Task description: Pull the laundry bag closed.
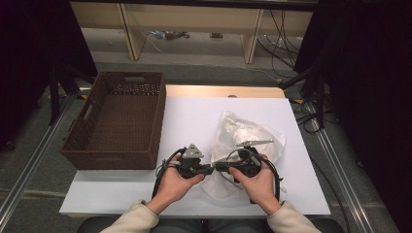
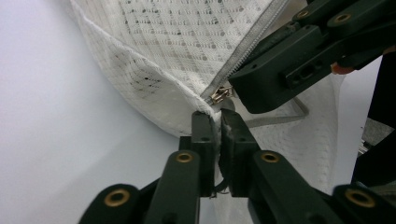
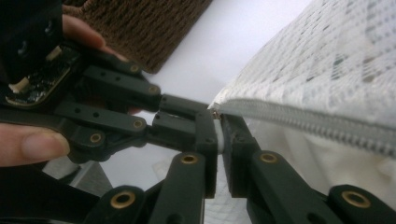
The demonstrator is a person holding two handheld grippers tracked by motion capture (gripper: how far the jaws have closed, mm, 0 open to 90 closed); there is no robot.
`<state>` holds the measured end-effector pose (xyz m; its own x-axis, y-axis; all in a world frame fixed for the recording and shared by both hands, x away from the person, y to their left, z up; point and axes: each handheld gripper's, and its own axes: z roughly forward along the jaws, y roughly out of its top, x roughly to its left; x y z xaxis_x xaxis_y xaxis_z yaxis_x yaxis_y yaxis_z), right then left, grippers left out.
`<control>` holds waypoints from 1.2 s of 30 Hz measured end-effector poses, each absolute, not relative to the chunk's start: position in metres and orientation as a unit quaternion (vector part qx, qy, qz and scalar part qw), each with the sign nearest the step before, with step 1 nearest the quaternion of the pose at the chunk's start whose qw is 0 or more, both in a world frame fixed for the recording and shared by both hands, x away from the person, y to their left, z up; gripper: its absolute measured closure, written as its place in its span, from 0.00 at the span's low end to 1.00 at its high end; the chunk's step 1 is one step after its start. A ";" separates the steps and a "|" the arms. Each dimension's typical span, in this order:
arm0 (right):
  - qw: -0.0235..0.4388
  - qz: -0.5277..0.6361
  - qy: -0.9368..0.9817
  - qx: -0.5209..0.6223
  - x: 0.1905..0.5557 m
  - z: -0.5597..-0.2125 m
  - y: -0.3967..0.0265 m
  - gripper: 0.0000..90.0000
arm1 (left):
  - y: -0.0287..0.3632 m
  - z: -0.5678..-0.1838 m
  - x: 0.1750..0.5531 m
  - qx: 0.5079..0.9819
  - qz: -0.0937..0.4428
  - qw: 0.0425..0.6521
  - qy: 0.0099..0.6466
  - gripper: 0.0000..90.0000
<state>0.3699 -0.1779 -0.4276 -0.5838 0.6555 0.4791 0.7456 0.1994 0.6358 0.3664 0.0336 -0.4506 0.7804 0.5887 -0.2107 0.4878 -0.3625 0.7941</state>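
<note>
A white mesh zip bag [image 1: 243, 133] lies on the white table [image 1: 189, 116], right of centre. Both grippers meet at its near-left corner, jaw tips facing each other. My left gripper [image 2: 218, 122] is shut on the bag's corner fabric [image 2: 177, 42], just below the small metal zipper pull [image 2: 220, 94]. The other gripper's fingers [image 2: 280, 74] reach in from the upper right, right at that pull. My right gripper [image 3: 218, 128] is shut on white material at the end of the grey zipper [image 3: 303, 121], with the left gripper's fingers [image 3: 182, 107] pressed close beside it. A hand holds each gripper.
A brown woven basket [image 1: 111, 158] stands on the left part of the table, close to the left hand. Bare table top lies between basket and bag. Black frame legs and cables stand beyond the table's far edge.
</note>
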 end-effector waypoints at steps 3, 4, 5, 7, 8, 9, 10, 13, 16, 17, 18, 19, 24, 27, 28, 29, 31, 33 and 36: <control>0.033 -0.432 -0.785 -0.442 0.368 -0.423 -0.178 0.96 | 0.032 -0.451 0.367 0.821 0.052 0.466 0.325 0.83; 0.037 -0.434 -0.786 -0.439 0.367 -0.423 -0.178 0.96 | 0.030 -0.449 0.368 0.830 0.051 0.461 0.308 0.83; 0.031 -0.430 -0.788 -0.440 0.366 -0.421 -0.178 0.96 | 0.028 -0.449 0.368 0.830 0.061 0.462 0.308 0.85; 0.028 -0.426 -0.789 -0.443 0.363 -0.419 -0.177 0.96 | 0.027 -0.449 0.368 0.831 0.065 0.464 0.300 0.90; 0.022 -0.424 -0.792 -0.438 0.363 -0.418 -0.178 0.96 | 0.027 -0.449 0.368 0.829 0.059 0.467 0.302 0.91; 0.020 -0.421 -0.789 -0.447 0.361 -0.417 -0.178 0.96 | 0.026 -0.448 0.367 0.823 0.058 0.472 0.311 0.93; 0.014 -0.421 -0.794 -0.439 0.362 -0.416 -0.180 0.96 | 0.027 -0.447 0.366 0.822 0.057 0.473 0.311 0.95; 0.002 -0.415 -0.795 -0.441 0.358 -0.411 -0.181 0.96 | 0.026 -0.443 0.363 0.821 0.062 0.477 0.308 0.97; -0.013 -0.405 -0.794 -0.453 0.353 -0.406 -0.179 0.97 | 0.027 -0.440 0.360 0.808 0.067 0.490 0.321 0.97; -0.018 -0.404 -0.793 -0.457 0.353 -0.405 -0.180 0.97 | 0.028 -0.438 0.360 0.807 0.067 0.490 0.323 0.97; -0.022 -0.396 -0.796 -0.458 0.354 -0.405 -0.182 0.97 | 0.030 -0.437 0.361 0.804 0.071 0.495 0.321 0.97; -0.019 -0.394 -0.797 -0.458 0.355 -0.406 -0.184 0.97 | 0.033 -0.436 0.362 0.803 0.073 0.496 0.323 0.97; -0.029 -0.382 -0.797 -0.468 0.352 -0.405 -0.199 0.97 | 0.042 -0.438 0.365 0.790 0.068 0.499 0.349 0.97; -0.033 -0.378 -0.787 -0.486 0.348 -0.404 -0.209 0.97 | 0.045 -0.438 0.366 0.792 0.074 0.494 0.352 0.97; -0.036 -0.369 -0.786 -0.494 0.347 -0.403 -0.213 0.97 | 0.046 -0.438 0.367 0.792 0.078 0.492 0.353 0.97; -0.034 -0.369 -0.783 -0.500 0.347 -0.403 -0.217 0.97 | 0.047 -0.439 0.367 0.793 0.080 0.489 0.354 0.97; -0.039 -0.368 -0.780 -0.505 0.346 -0.403 -0.227 0.97 | 0.049 -0.440 0.368 0.792 0.084 0.486 0.359 0.97; -0.049 -0.365 -0.785 -0.498 0.346 -0.404 -0.240 0.97 | 0.054 -0.441 0.370 0.792 0.086 0.481 0.365 0.97; -0.046 -0.362 -0.776 -0.515 0.341 -0.403 -0.256 0.97 | 0.057 -0.443 0.372 0.790 0.083 0.481 0.372 0.97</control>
<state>0.3409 -0.2560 -0.4033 -0.4651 0.8322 0.3018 0.7660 0.2075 0.6084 0.3717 0.0567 -0.4430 0.7100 0.6667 -0.2265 0.5074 -0.2614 0.8211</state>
